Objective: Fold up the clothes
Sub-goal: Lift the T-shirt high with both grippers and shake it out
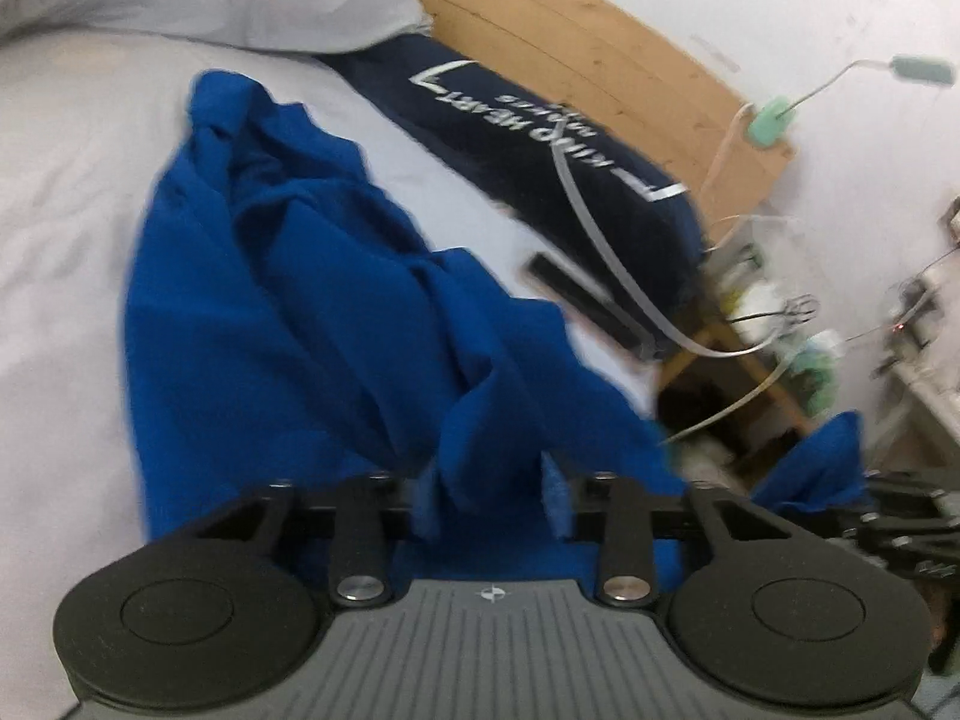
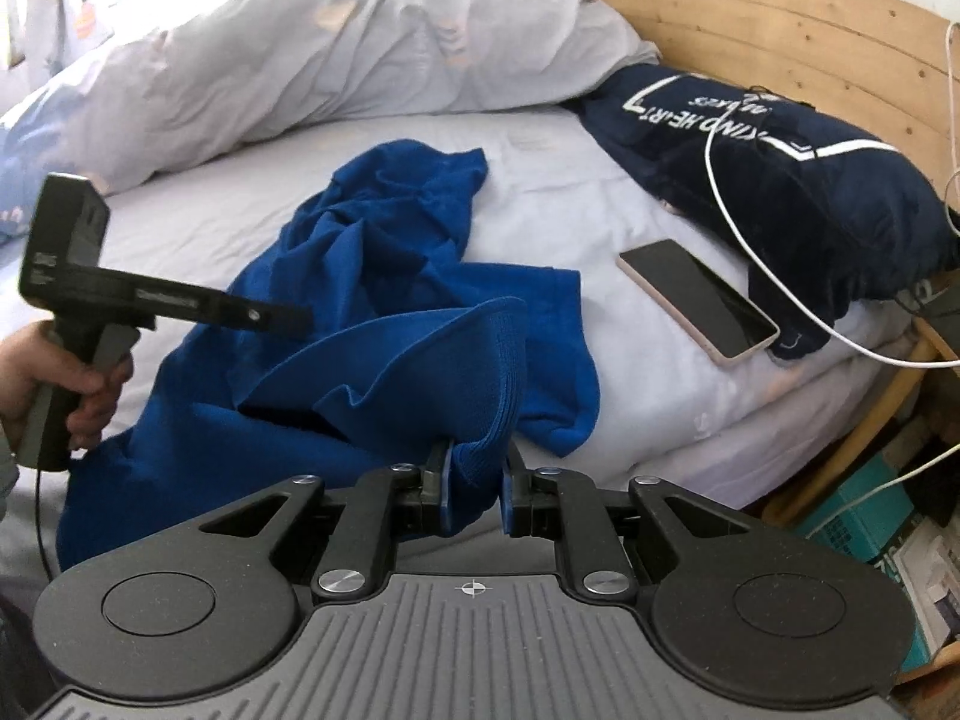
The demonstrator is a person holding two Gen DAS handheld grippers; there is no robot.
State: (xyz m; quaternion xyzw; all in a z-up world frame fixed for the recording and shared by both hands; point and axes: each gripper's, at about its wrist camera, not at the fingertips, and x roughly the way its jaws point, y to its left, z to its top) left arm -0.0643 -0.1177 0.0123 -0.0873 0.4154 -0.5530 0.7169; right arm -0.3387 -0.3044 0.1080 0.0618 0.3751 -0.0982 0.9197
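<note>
Blue garment lying crumpled on the pale bed sheet, with one edge lifted toward the cameras. Right gripper clamped on a ribbed hem of this cloth, the blue fabric pinched between the two pads. Left gripper also closed on a fold of the same garment, blue cloth bunched between its fingers.

Around the cloth: a phone flat on the sheet, screen dark, to the right of the garment and apart from it. Just beyond the phone, a navy pillow with white lettering, leaning near the wooden headboard. A white cable looping over the pillow and down past the mattress edge. A pale rumpled duvet piled at the far side of the bed.

From the right wrist only: a hand at the left edge holding the pistol-grip of the other tool, whose black bar reaches over the garment. Also boxes on the floor beside the bed.

From the left wrist only, much blurred: a green clip lamp fixed on the headboard corner, and a cluttered bedside area with wires, details not readable.
</note>
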